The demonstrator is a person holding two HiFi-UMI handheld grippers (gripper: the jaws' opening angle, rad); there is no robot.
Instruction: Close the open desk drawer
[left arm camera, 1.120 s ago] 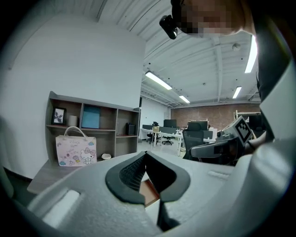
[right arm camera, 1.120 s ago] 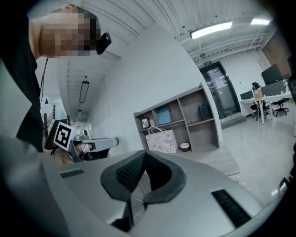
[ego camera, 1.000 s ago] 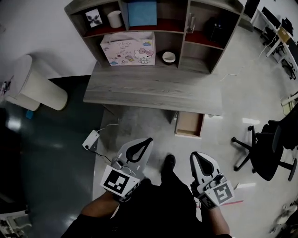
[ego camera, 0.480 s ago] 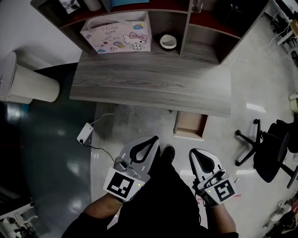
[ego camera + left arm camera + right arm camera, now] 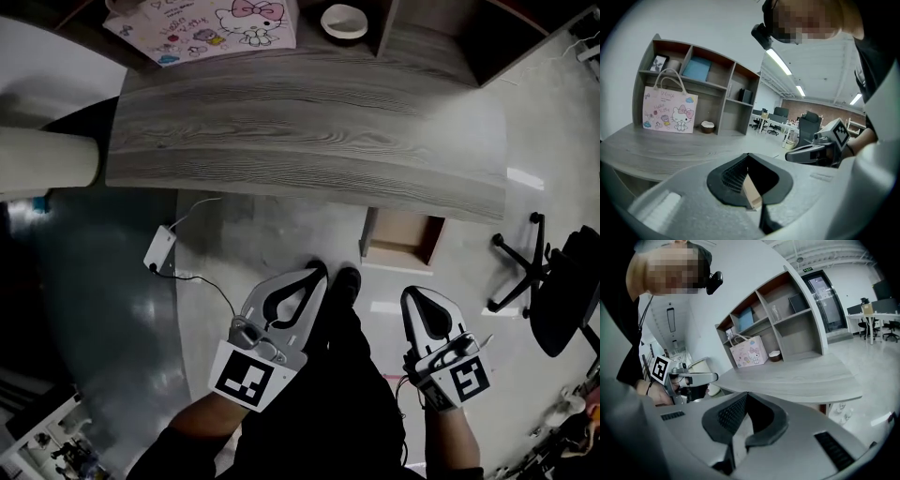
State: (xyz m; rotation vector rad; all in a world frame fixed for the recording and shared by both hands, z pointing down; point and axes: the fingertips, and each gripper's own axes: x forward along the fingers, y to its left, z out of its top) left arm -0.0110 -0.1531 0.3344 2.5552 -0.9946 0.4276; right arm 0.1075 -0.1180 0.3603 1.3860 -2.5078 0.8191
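Note:
The grey wooden desk [image 5: 309, 131] fills the top of the head view. Its open drawer [image 5: 401, 237], light brown inside, sticks out under the front edge at the right. Both grippers hang over the floor in front of the desk, well short of it. My left gripper [image 5: 317, 273] is shut with nothing in it and points toward the desk; it is left of the drawer. My right gripper [image 5: 416, 292] is also shut and holds nothing, its tips a short way before the drawer front. In the gripper views, the left gripper [image 5: 748, 155] and right gripper [image 5: 746, 393] each look level over the desk top.
A pink cartoon gift bag [image 5: 216, 23] and a small bowl [image 5: 344, 19] stand at the back of the desk. A white power box [image 5: 159, 251] with a cable lies on the floor at the left. A black office chair [image 5: 562, 291] stands right. My shoes [image 5: 347, 279] sit between the grippers.
The view has sunk and closed in on the desk, so the upper shelves have left the picture. Both grippers came down with it, still shut, and the drawer looks nearer.

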